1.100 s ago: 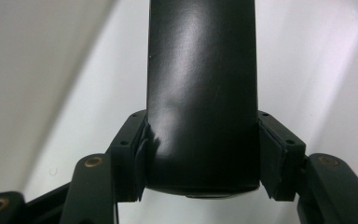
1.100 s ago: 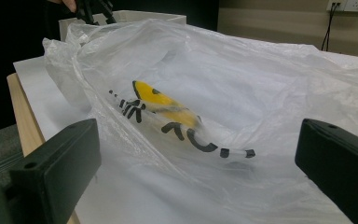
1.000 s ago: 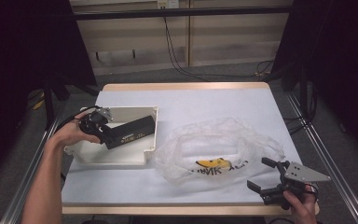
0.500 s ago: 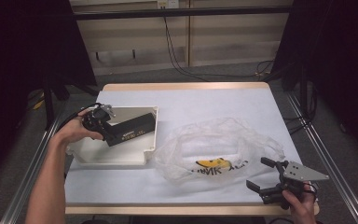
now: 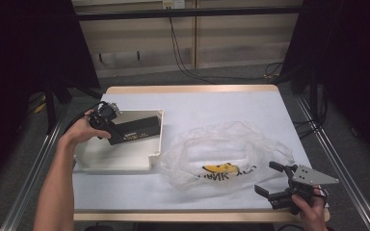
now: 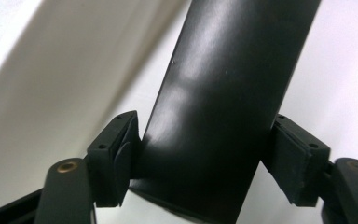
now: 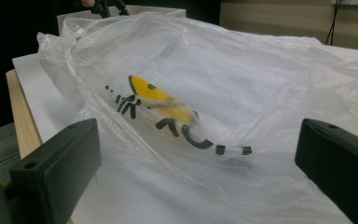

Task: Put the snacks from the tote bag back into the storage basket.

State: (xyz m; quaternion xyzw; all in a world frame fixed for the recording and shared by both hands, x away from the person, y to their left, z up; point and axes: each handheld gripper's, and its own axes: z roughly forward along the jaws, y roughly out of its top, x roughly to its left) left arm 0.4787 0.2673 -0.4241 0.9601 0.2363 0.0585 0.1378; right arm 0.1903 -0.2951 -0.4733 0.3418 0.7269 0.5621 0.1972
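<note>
Black and glossy, the long box (image 5: 137,131) lies inside the shallow white tray (image 5: 125,161) at the table's left, slanting across its far half, and the left gripper (image 5: 110,126) sits right at its near end. The left gripper view tells the story: the jaws have just been opening, and the black box (image 6: 223,102) is between the pads (image 6: 121,161) but with daylight showing on the right side, so the grip looks released rather than clamped. My read is that the box is being set down in the tray and let go, the tray's walls keeping it from sliding off. Over at the near right corner, the right gripper (image 5: 274,185) waits with its jaws spread wide and nothing in them, aimed at the crumpled clear plastic bag (image 5: 231,151) with the yellow and black print (image 7: 168,109). It seems parked there on purpose, ready to take the bag's near edge once the left hand (image 5: 79,132) is free.
</note>
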